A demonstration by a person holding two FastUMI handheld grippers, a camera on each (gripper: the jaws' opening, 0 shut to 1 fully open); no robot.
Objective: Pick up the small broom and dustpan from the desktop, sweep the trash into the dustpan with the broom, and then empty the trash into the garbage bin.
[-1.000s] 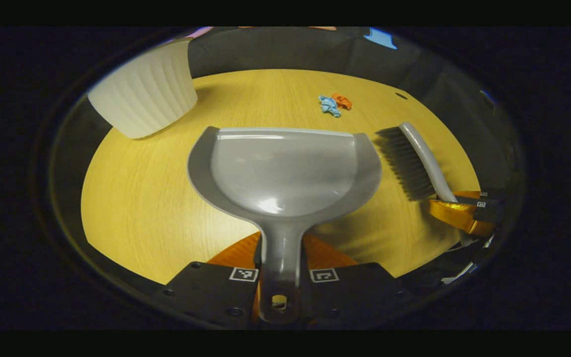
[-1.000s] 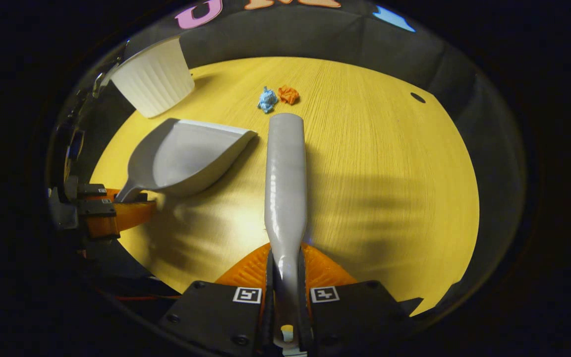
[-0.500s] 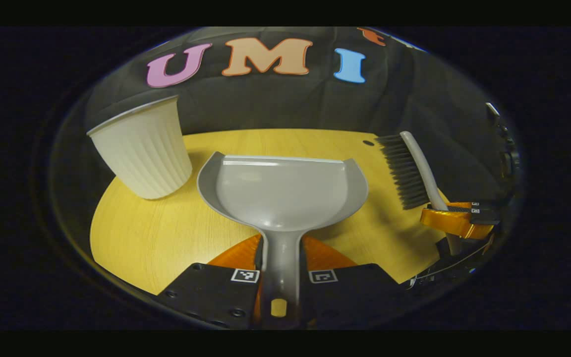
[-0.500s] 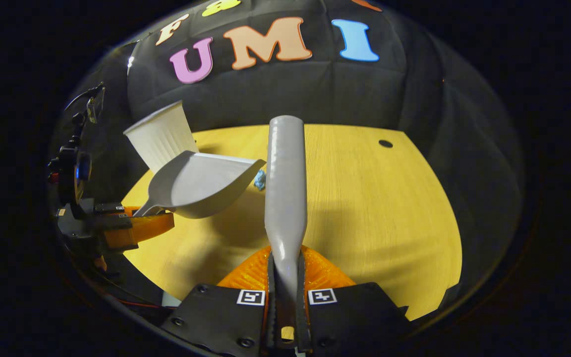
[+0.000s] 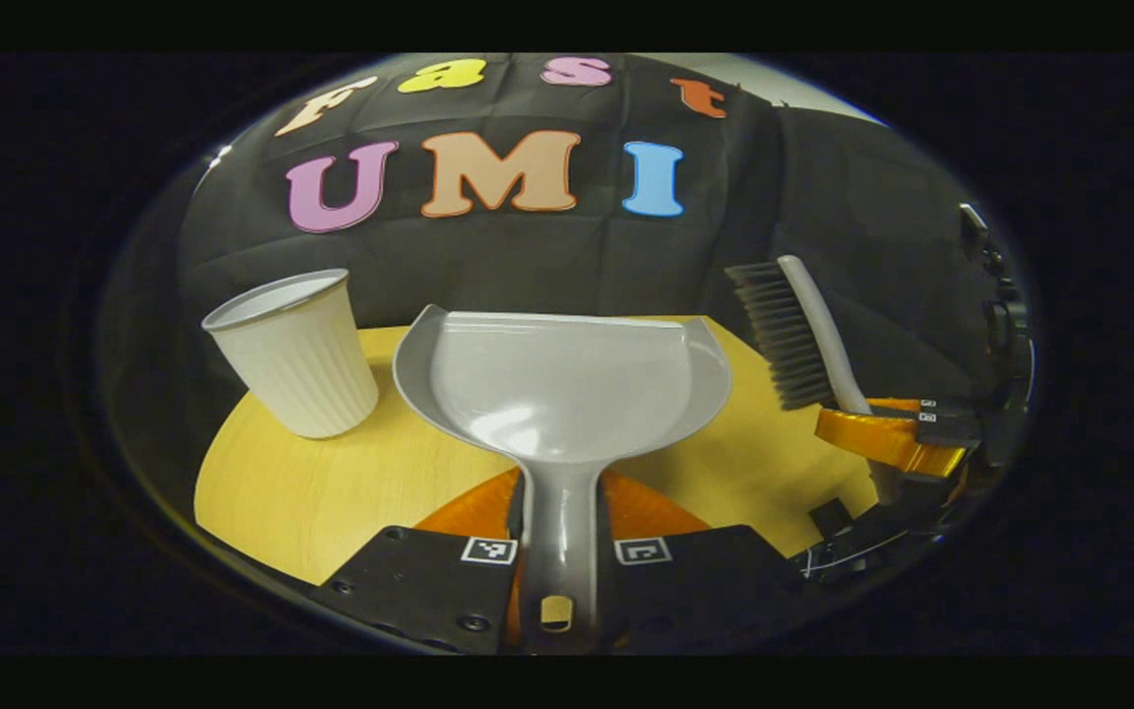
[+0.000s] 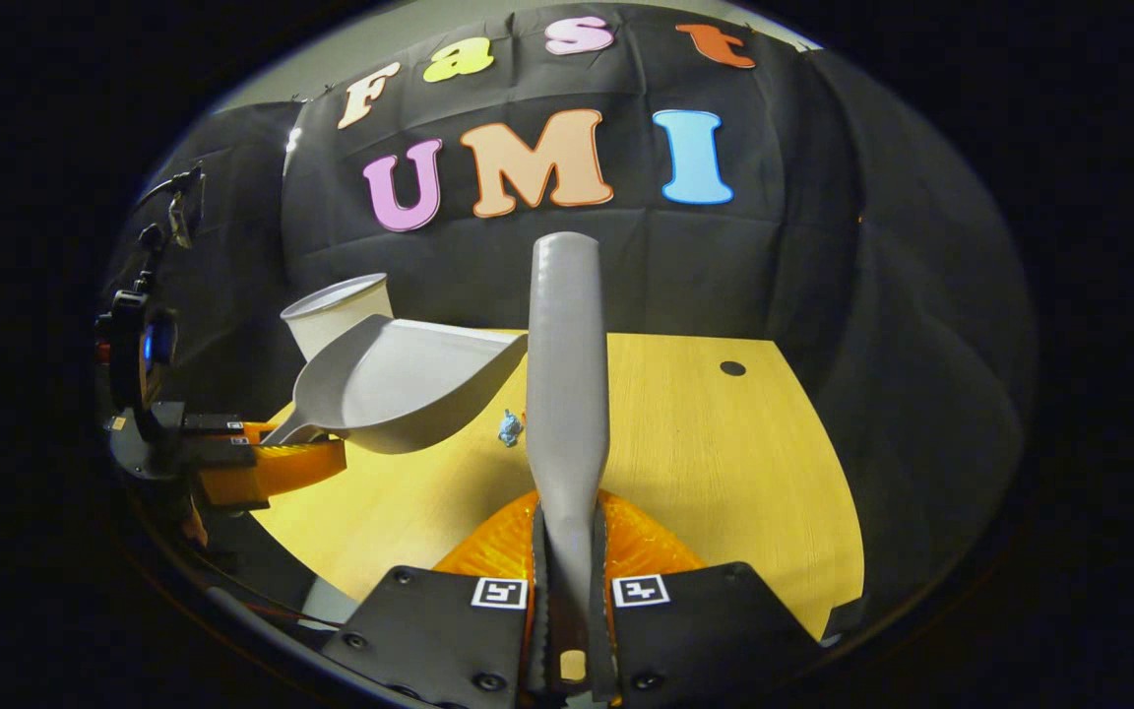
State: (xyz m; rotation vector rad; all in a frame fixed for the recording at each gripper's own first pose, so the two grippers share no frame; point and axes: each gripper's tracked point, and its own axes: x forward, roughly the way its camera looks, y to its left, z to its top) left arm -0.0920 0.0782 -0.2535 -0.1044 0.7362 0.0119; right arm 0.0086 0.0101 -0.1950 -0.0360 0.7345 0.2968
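Grey plastic is seen clamped between both pairs of fingers: the dustpan (image 5: 567, 379) is held by its handle in the left gripper (image 5: 559, 532), whose fingers are pressed together on that handle, and the broom (image 6: 567, 374) is held by its handle in the right gripper (image 6: 568, 551), whose fingers are likewise closed on it. Compared with half a second ago, both tools have been raised and tipped back, so that more of the black cloth wall is seen beyond the fingertips and less of the yellow wooden desktop (image 5: 331, 483) is left below. In the left gripper view the pan is held ahead of the fingers with its open mouth facing away, clear of the desktop; the white ribbed garbage bin (image 5: 291, 354) is seen upright ahead and to the left of the pan, its rim now visible from the side rather than from above. The broom's dark bristles (image 5: 774, 335) are seen ahead to the right, pointing toward the pan. In the right gripper view a crumpled blue scrap of trash (image 6: 509, 428) is seen on the desktop just left of the broom's back and below the pan's lip, where before it was partly hidden.
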